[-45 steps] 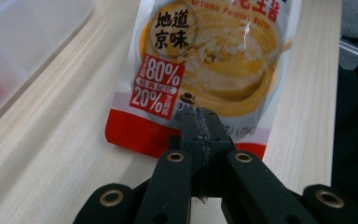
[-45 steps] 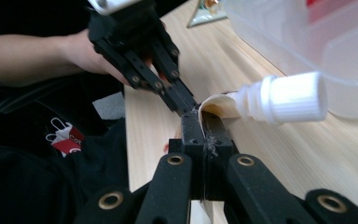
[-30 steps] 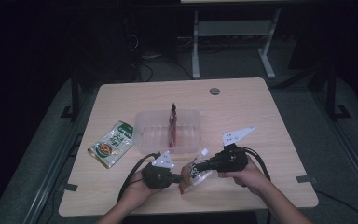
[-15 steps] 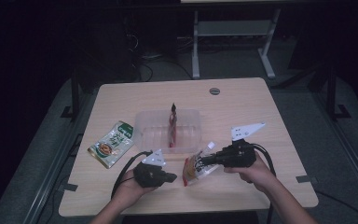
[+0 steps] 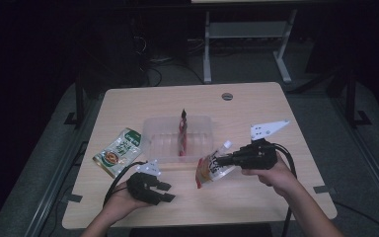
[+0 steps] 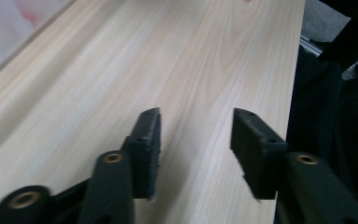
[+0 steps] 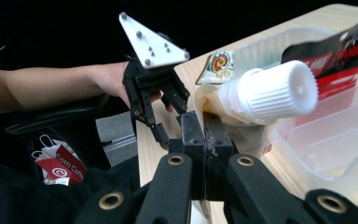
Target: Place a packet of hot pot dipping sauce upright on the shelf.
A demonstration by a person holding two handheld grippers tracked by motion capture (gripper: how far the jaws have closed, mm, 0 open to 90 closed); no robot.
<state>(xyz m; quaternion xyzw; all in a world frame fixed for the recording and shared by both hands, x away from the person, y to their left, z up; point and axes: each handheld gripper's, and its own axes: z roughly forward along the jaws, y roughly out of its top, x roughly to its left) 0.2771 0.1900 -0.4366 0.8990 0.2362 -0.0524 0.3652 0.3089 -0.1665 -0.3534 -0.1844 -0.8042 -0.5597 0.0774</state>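
Right claw [image 5: 229,159] is clamped on a spouted pouch [image 5: 213,169], jaws pinched flat on the edge just below the white cap [image 7: 275,91], seen close in the right gripper view. Pouch hangs off the claw tip, lifted above the table [image 5: 256,98], long axis running from the cap near the claw down-left toward the person's side. Left claw [image 5: 164,191] has just been opening; pads [image 6: 150,149] stand apart w/ nothing between them, only bare wood under them in the left gripper view. It sits low near the table's near edge, well left of the pouch and apart from it, so the right hand alone carries the load. Key relation: the clear bin [image 5: 150,129] lies just beyond the pouch, away from the person and slightly left; its near wall is close to the pouch top. My guess is the next move is a short carry fwd over that wall, then release. Bin already holds a dark red packet [image 5: 182,132] standing on edge near the middle, so there's room on either side. A green snack bag [image 5: 119,152] lies flat left of the bin, nearer the left claw. Hard to tell: the pouch's print is blurred, its lower end is cut off in the right gripper view, and how full it is can't be judged. Room beyond the table is too dark to read.
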